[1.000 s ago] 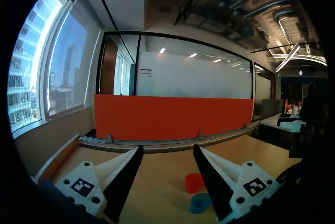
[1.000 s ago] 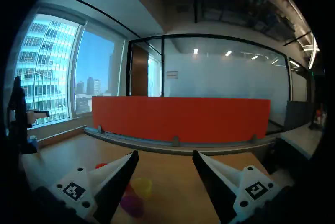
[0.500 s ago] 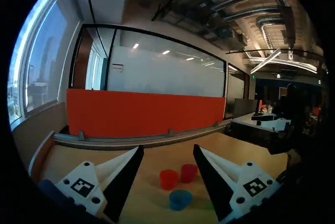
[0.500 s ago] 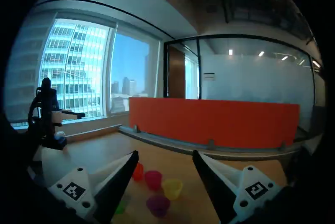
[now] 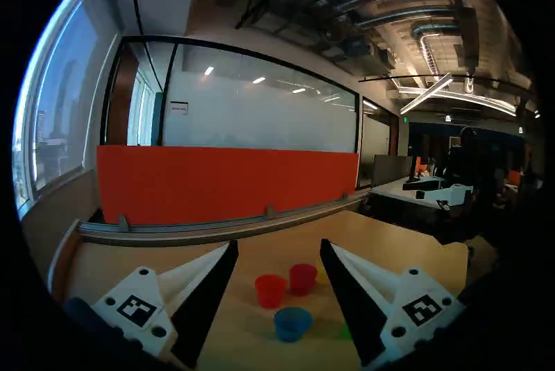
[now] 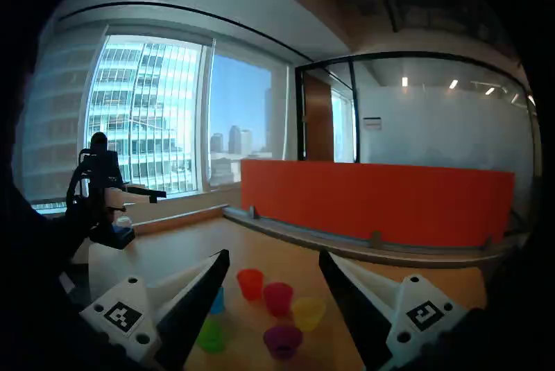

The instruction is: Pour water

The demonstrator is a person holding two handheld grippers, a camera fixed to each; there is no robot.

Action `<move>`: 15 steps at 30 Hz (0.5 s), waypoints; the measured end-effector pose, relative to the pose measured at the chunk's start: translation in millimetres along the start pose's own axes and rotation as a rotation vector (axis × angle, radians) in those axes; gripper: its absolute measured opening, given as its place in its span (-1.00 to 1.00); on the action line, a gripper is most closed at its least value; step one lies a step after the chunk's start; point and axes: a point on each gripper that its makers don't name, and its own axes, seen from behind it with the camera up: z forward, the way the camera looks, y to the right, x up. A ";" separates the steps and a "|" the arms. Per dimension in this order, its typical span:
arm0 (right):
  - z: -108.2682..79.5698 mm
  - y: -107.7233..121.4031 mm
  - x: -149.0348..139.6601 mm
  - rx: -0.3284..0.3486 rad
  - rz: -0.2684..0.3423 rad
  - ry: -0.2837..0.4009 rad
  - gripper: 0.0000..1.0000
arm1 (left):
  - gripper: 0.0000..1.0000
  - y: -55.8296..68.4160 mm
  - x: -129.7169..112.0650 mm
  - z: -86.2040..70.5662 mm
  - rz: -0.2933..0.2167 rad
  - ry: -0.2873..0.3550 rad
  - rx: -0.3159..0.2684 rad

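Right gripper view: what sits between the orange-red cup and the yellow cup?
A magenta cup, in line with the orange-red cup and yellow cup; right gripper view.

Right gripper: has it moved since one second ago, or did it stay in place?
Yes. The right gripper has turned to its left: the orange partition now sits further right in its view, and more of the window shows.

The left gripper [image 5: 277, 242] is held roughly level and points forward. Its two white fingers [image 5: 173, 288] are spread wide apart with nothing between them. The right gripper [image 6: 273, 252] is posed the same way, jaws wide and empty, with black inner pads [image 6: 201, 302] facing each other. In the right gripper view the left gripper appears farther off at the left, raised, with a dark-sleeved arm [image 6: 41, 253] behind it.
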 end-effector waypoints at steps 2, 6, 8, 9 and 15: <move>0.9 -3.4 -2.9 0.014 -0.003 -0.013 1.00 | 0.74 2.1 -2.9 -0.4 0.007 -0.007 -0.011; 2.8 -8.2 -10.0 0.037 -0.009 -0.040 1.00 | 0.75 4.3 -9.3 0.1 0.008 -0.026 -0.029; 2.9 -11.5 -14.7 0.050 -0.014 -0.055 1.00 | 0.75 4.6 -13.1 0.6 0.004 -0.034 -0.035; 2.8 -13.0 -16.9 0.057 -0.016 -0.062 1.00 | 0.75 4.6 -14.9 0.9 0.003 -0.038 -0.038; -0.1 -19.4 -29.8 0.085 -0.029 -0.102 1.00 | 0.74 2.5 -25.4 2.4 0.007 -0.063 -0.046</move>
